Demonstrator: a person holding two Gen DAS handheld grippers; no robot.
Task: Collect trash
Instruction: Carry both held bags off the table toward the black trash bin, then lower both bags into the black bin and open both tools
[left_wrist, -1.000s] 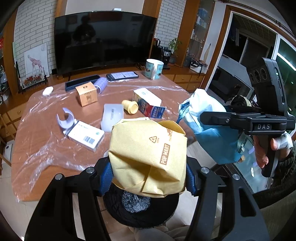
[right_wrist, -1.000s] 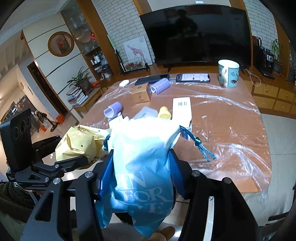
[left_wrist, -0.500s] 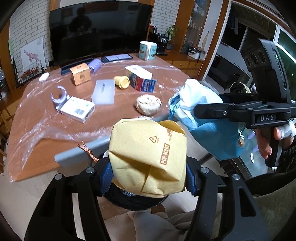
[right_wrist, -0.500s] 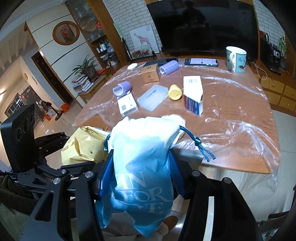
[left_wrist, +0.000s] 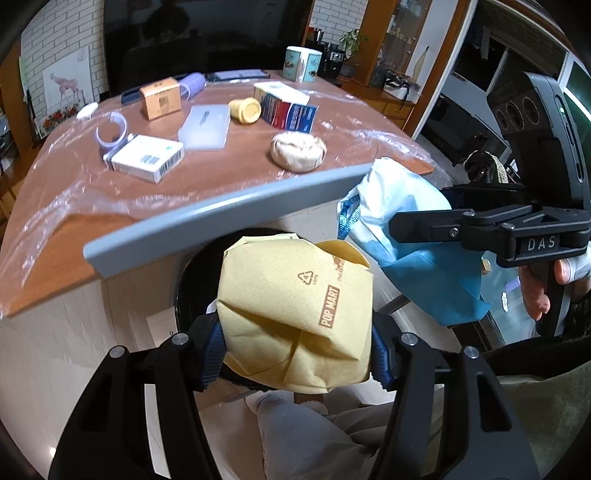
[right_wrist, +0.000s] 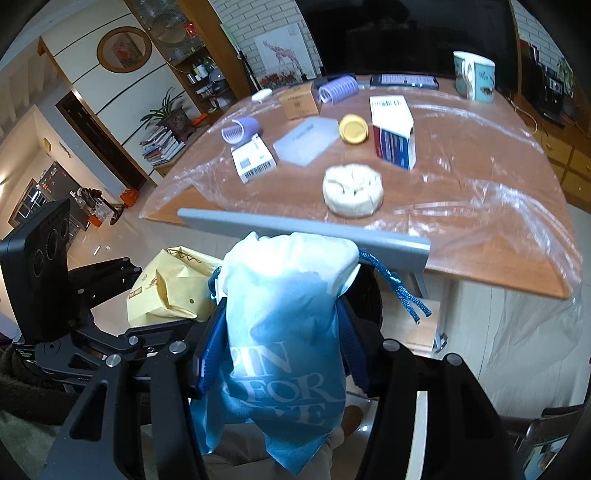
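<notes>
Both bags are hanging off the table edge, over a dark round bin whose rim is showing at centre-left of the left wrist view, mostly hidden behind the yellow bag. The main risk, as I judge it, is a release made too early or off-centre: the bin mouth is largely covered by the bags themselves, so either one could be catching the rim or the grey table edge and dropping to the floor. The blue bag's cord is dangling at centre-right of the right wrist view, close under that edge, and could be snagging on it. The two grippers are also working close together, so one bag may be knocking the other.

The left gripper is clamping the yellow bag at the lower centre of its view, jaws partly closed with the blue pads pressing into both sides of the folded paper. The right gripper is squeezing the blue bag the same way at the lower centre of its view, pads sunk into the soft fabric.

More trash is waiting on the table: a crumpled wad nearest the edge, boxes and a cap further up.
</notes>
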